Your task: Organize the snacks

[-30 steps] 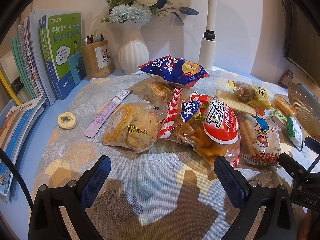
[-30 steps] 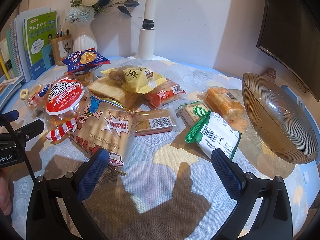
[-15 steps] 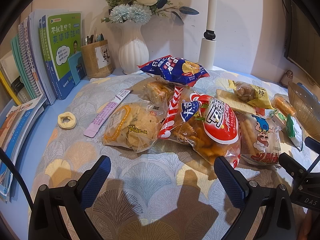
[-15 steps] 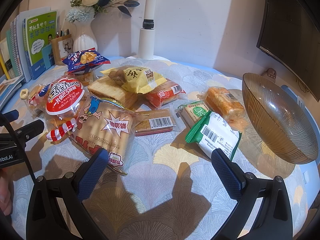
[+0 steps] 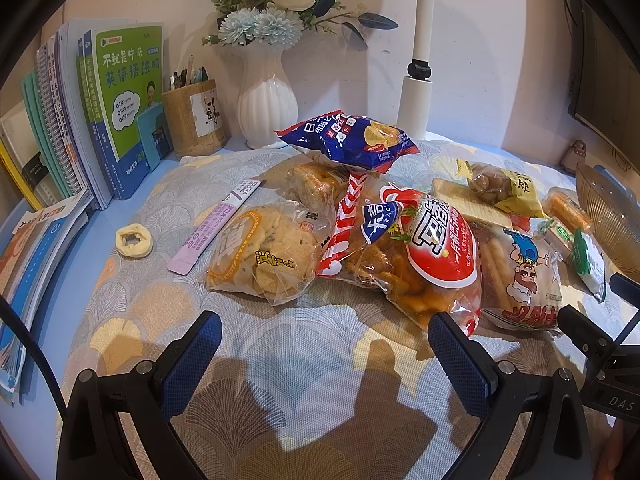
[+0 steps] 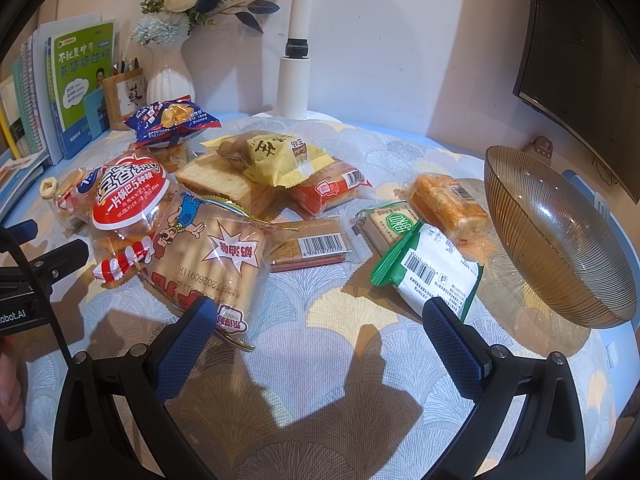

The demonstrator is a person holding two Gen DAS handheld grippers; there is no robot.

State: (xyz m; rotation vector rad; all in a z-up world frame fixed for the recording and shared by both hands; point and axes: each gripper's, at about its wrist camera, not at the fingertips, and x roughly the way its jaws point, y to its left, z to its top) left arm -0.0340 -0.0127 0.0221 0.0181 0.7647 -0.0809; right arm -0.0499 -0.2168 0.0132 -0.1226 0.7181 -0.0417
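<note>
Several snack packs lie heaped on the patterned cloth. A blue chip bag (image 5: 346, 142) tops the pile; a cracker bag (image 5: 266, 254) and a red-label rice crust bag (image 5: 432, 252) lie in front. A breadstick bag (image 6: 208, 256), a yellow pack (image 6: 280, 156), a green-and-white pack (image 6: 432, 268) and an orange cake pack (image 6: 450, 202) lie near the ribbed amber glass bowl (image 6: 560, 240). My left gripper (image 5: 324, 344) is open and empty, just short of the pile. My right gripper (image 6: 316, 332) is open and empty, between the breadstick bag and the green pack.
Books (image 5: 100, 112) stand at the left, with a pen holder (image 5: 194, 116), a white vase (image 5: 268, 100) and a lamp post (image 5: 418, 92) at the back. A foam ring (image 5: 134, 240) and a purple sachet (image 5: 218, 224) lie left of the pile. A monitor (image 6: 588, 60) hangs at the right.
</note>
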